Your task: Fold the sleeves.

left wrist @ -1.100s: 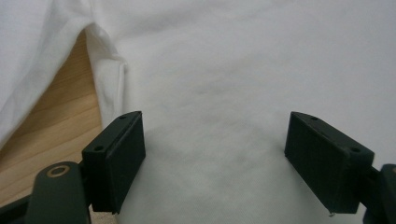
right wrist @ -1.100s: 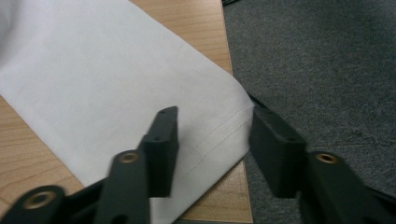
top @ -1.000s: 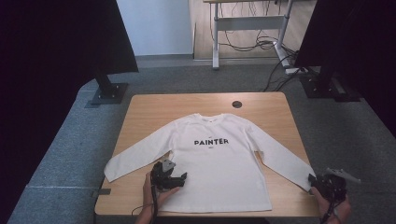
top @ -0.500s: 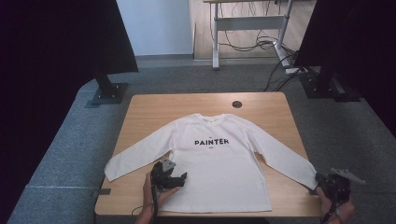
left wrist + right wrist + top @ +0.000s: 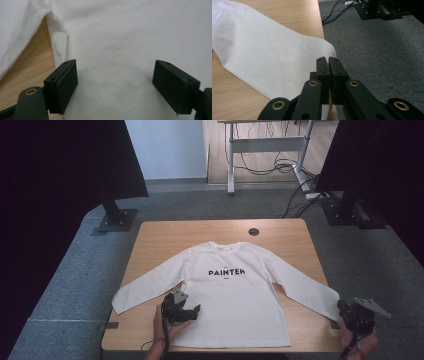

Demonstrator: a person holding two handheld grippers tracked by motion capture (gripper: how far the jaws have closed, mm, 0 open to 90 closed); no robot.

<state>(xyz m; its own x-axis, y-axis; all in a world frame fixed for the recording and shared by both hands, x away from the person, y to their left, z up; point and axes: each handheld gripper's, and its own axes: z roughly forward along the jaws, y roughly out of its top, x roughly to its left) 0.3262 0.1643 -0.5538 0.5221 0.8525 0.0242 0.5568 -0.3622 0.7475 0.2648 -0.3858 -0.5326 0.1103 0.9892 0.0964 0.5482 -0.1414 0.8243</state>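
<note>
White shirt (image 5: 235, 292), two grippers (image 5: 186, 312) (image 5: 345, 311)

Even, soft light falls from above on the desk (image 5: 150, 240), with no hard shadows; the white shirt (image 5: 235, 290) is bright but not blown out. Dark panels at the upper corners of the high view are nearly black. That view is slightly soft. In the left gripper view the shirt is blurred and featureless, faintly shaded between the jaws. The right gripper view is sharper on the carpet (image 5: 374, 45).
</note>
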